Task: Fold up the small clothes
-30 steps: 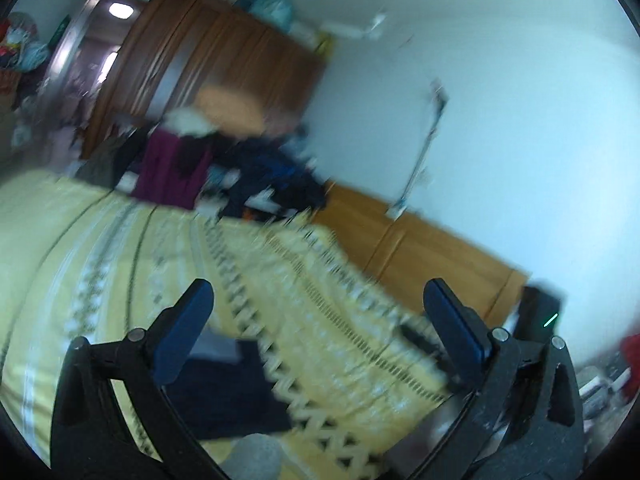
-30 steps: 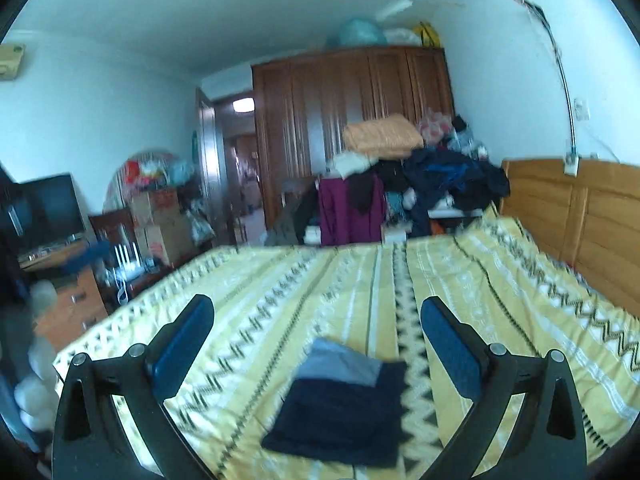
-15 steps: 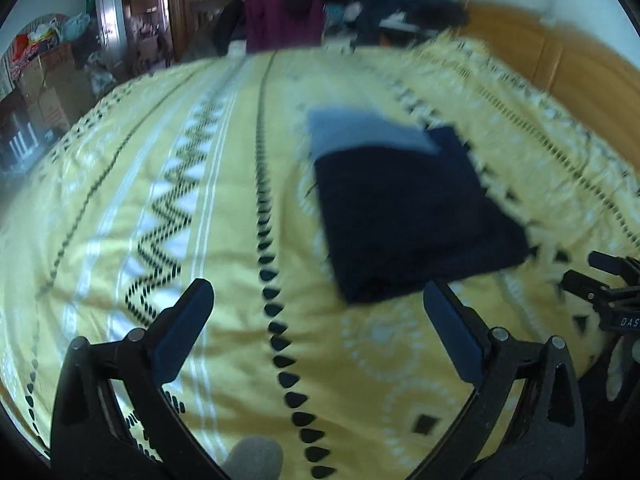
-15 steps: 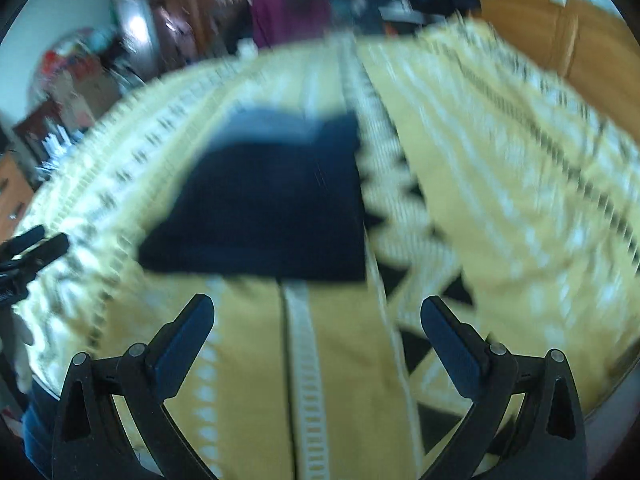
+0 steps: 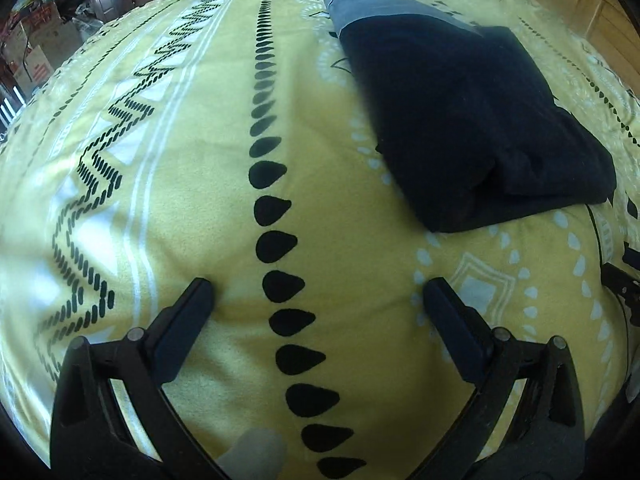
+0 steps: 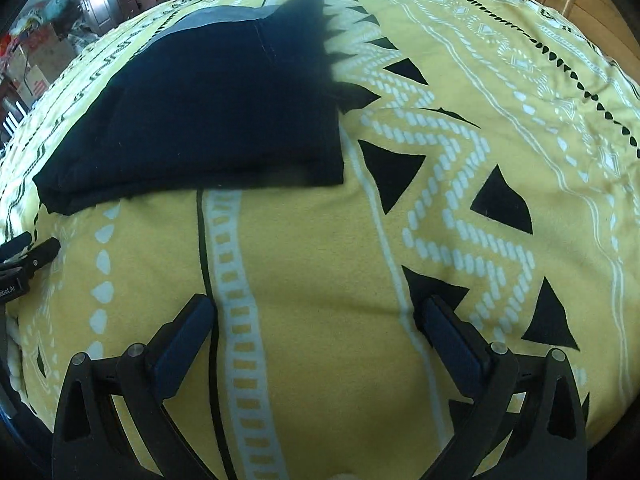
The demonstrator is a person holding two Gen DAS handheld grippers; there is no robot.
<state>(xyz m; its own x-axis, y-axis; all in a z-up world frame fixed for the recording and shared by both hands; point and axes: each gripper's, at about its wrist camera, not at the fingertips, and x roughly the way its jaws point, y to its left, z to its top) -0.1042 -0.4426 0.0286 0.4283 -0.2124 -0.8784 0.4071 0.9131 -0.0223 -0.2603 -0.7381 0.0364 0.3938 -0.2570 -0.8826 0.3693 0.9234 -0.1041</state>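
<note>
A dark navy garment (image 5: 460, 108) with a grey band at its far end lies folded in a neat rectangle on the yellow patterned bedspread (image 5: 180, 220). It also shows in the right wrist view (image 6: 208, 112). My left gripper (image 5: 318, 292) is open and empty, low over the bedspread, in front of and to the left of the garment. My right gripper (image 6: 316, 308) is open and empty, low over the bedspread, in front of the garment's near right corner. Neither gripper touches the garment.
The bed's wooden headboard (image 5: 612, 28) runs along the right. Boxes and clutter (image 5: 36, 44) stand on the floor beyond the bed's far left edge. Part of the other gripper (image 6: 20, 268) shows at the left edge of the right wrist view.
Both grippers have dropped from looking across the room to close above the bedspread, near the folded garment. The garment has not moved. Both stay open.
</note>
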